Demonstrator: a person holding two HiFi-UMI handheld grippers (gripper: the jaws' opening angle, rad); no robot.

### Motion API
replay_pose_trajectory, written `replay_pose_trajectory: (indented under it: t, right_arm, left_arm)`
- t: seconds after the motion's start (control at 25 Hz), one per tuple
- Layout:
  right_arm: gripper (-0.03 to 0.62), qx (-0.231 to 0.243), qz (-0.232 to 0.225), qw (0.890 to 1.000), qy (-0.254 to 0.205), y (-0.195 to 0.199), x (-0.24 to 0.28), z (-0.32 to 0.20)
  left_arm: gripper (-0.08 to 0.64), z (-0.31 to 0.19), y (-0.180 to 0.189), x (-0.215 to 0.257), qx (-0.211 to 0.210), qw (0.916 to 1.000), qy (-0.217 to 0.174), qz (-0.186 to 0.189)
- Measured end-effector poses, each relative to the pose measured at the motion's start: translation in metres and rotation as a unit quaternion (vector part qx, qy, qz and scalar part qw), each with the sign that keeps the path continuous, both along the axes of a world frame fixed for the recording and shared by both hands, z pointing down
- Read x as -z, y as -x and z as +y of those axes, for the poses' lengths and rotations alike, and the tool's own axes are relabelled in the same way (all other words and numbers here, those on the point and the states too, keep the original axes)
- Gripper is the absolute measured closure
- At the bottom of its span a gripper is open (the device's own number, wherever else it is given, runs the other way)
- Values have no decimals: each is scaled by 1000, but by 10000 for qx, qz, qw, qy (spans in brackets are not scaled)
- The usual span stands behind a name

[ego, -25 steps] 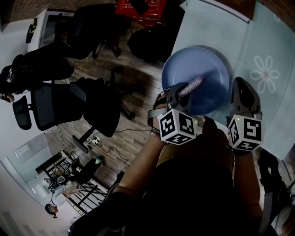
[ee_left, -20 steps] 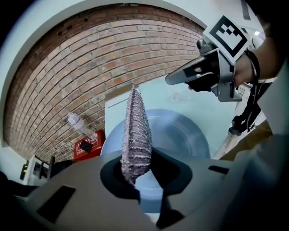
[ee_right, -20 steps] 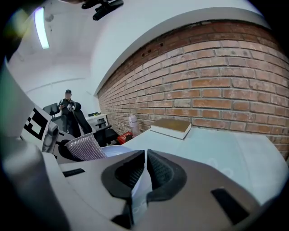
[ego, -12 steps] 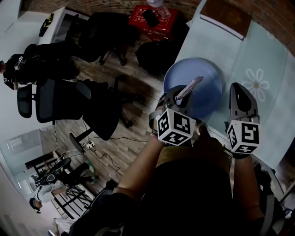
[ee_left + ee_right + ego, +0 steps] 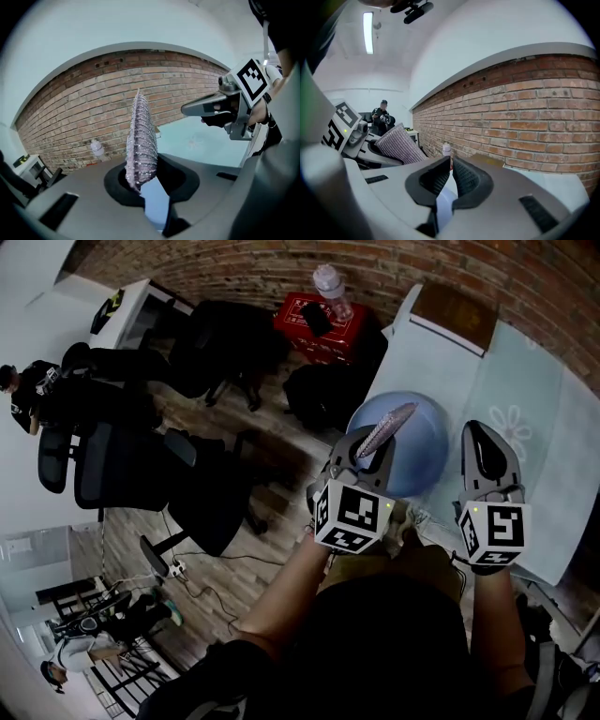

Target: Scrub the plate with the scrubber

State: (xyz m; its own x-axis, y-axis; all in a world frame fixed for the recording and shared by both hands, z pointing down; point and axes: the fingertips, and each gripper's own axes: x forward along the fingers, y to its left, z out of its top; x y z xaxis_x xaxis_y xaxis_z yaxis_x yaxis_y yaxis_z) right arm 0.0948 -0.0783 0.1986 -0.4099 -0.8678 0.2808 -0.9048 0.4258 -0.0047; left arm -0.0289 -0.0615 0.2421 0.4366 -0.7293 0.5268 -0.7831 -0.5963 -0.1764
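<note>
A blue plate [image 5: 417,460] lies near the left edge of the pale table [image 5: 534,371]; its near part is hidden behind my grippers. My left gripper [image 5: 367,448] is shut on a silvery mesh scrubber [image 5: 386,429], which sticks up and forward over the plate's left side. In the left gripper view the scrubber [image 5: 140,140] stands upright out of the jaws, with a strip of blue plate [image 5: 155,206] showing below. My right gripper [image 5: 480,432] hovers just right of the plate, jaws together and nothing between them [image 5: 451,171].
A red box [image 5: 314,320] with a plastic bottle [image 5: 333,282] stands on the floor past the table's left edge, beside dark office chairs [image 5: 122,465]. A brown board [image 5: 459,310] lies at the table's far end. A brick wall [image 5: 525,108] runs behind.
The scrubber's tip has moved from the plate's middle toward its far left rim. Both grippers now point more level, and the head view has tipped up toward the wall.
</note>
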Motion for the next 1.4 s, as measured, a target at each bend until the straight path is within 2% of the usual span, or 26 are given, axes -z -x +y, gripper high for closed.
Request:
replay_pose_trajectory:
  t: [0.12,0.28,0.56,0.76,1.0,1.12,1.2,1.4]
  right_arm:
    - [549,-107,25,9996,-278,13,30,10]
    - [549,-195,24,9982,-560,28,60,24]
    - [549,-140,163,9952,-959,62,91,49]
    - [549,-106,217,9918,-1253,80,110,66]
    - [549,-185,168,9866,-1613,80,131,77]
    - [549,-155,165,9836,-1789,80,142,80]
    - [549,-141,197,9809,-1928,79,149,83]
    - [549,-223,156,9767,-2128,70,155,94]
  left_arm:
    - [485,5,11,30,-157,9992,-326,155]
    - [485,11,25,65,-324,9958,-848,95]
    - [483,22,48,117,-395,9886,-1060,989]
    - [483,38,58,138,-444,9831,-1244,1271]
    - [483,54,57,168,-694,9704,-1647,1626]
    - [483,55,54,192,-811,9567,-2217,1701]
    - [483,57,52,205,-885,9486,-2580,1605]
    - [483,71,47,211,-974,9421,-2906,1361]
